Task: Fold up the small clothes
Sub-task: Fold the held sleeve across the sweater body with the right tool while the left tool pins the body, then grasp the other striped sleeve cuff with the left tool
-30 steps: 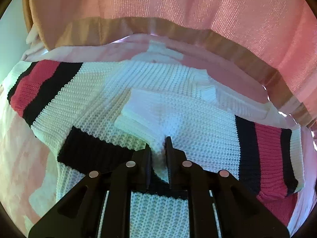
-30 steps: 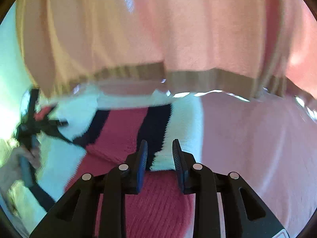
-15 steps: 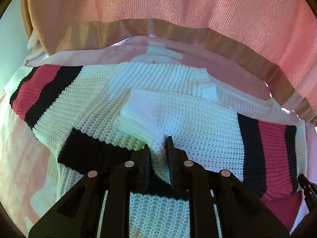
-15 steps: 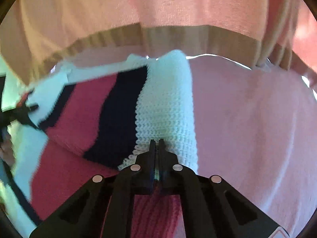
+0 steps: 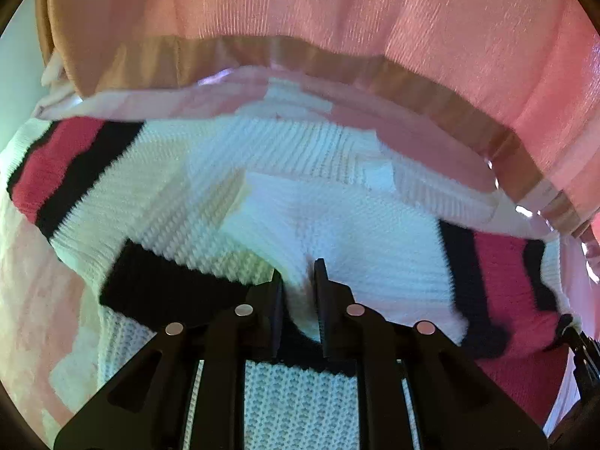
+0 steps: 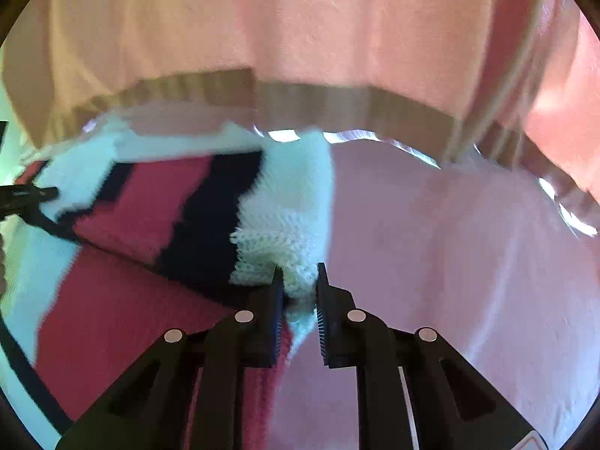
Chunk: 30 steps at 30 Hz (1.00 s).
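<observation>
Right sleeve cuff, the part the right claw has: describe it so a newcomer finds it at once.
On the pink sheet lies a knit sweater, white with red and black stripes. Follow its right sleeve outward past the red band and the black band. The cuff is the plain white end, pinched in the right claw.

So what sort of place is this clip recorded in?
Probably a bedroom at home: the striped knit sweater lies on a soft pink sheet that looks like a bed, with a long pink curtain hanging close behind. No other furniture shows, so this is a guess.
</observation>
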Motion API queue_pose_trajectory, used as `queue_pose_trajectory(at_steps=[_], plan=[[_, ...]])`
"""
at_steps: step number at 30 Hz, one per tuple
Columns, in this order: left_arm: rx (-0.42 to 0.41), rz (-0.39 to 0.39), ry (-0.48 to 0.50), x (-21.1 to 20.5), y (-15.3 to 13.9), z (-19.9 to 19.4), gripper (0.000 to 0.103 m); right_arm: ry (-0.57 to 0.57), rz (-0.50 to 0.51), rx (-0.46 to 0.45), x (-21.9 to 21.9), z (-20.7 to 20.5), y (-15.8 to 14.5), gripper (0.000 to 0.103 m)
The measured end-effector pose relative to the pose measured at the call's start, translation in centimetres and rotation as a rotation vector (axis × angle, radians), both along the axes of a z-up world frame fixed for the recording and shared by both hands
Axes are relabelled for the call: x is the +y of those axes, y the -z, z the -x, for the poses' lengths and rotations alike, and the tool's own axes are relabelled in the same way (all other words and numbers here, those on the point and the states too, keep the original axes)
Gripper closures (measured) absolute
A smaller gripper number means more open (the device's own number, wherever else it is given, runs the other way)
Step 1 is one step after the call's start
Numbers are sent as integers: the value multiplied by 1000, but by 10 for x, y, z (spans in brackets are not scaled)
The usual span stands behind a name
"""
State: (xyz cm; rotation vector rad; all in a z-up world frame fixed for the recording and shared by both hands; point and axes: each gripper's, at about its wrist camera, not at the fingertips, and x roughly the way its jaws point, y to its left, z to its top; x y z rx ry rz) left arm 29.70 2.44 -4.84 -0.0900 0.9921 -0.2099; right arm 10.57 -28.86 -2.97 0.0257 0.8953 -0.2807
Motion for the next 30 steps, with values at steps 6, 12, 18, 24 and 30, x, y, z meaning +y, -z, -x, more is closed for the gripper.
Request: queue_pose_trajectory(at_steps=[6, 12, 18, 24, 30], plan=[[-85, 77, -40, 30, -39, 8, 85, -10, -17, -55, 18, 7, -15, 74], [-145, 30, -349, 147, -66, -22, 61, -154, 111, -190, 75, 31, -41, 46], [-40, -70, -677, 273, -23, -68, 62, -280, 91, -154, 114, 26, -22, 43], [-2, -57, -722, 305, 2, -102, 76, -320, 88, -101, 138, 23, 0, 39], [-81, -61, -677, 282, -27, -110, 97, -312, 82, -105, 137, 22, 0, 39]])
